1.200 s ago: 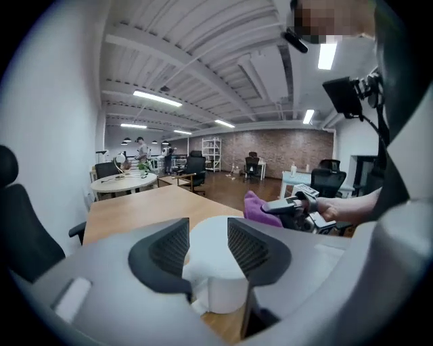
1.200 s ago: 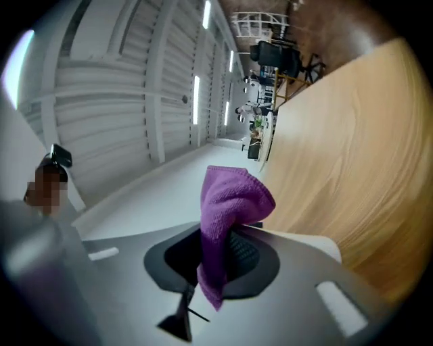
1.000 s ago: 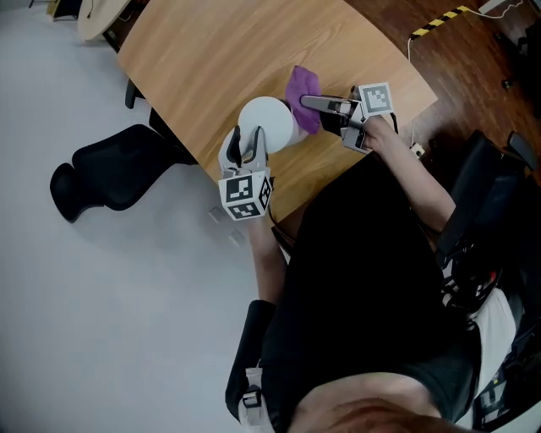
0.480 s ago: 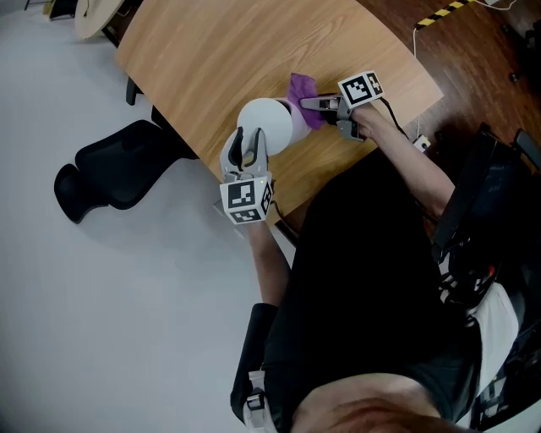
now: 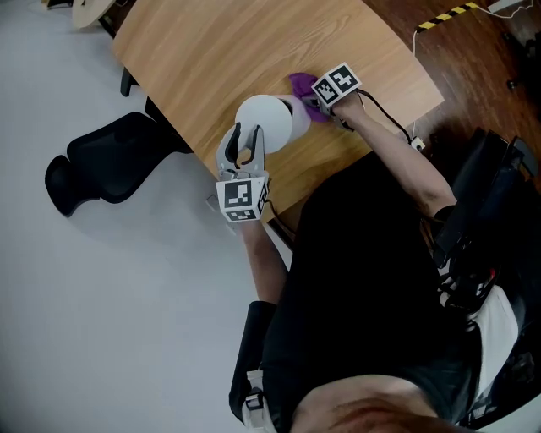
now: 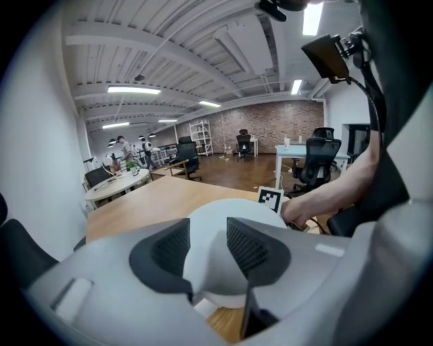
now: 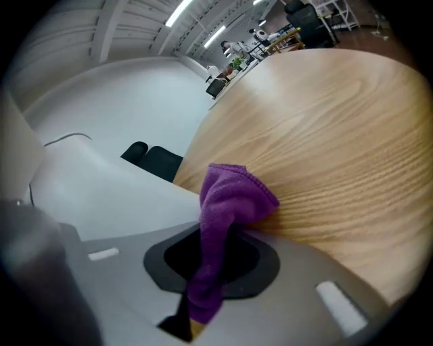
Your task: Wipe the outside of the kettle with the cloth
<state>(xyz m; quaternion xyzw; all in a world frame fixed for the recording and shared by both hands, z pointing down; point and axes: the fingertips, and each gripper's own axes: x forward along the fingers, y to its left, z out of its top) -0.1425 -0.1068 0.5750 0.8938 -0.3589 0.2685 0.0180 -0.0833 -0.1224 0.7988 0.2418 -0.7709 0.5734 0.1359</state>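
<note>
Head view: right hand-held gripper (image 5: 306, 99), tilted down, pinches purple cloth (image 5: 299, 82) beside upright round white kettle (image 5: 265, 121); left hand-held gripper (image 5: 246, 144), jaws just closing, grips its near side.

The head view looks steeply down over the desk's (image 5: 211, 59) near edge. Both gripper views sit low, close behind their jaws, facing across that desk top. The left one shares the kettle (image 6: 210, 223) with the head view.

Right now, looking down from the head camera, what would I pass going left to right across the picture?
Black office chair → white kettle → purple cloth → yellow-and-black floor tape.
</note>
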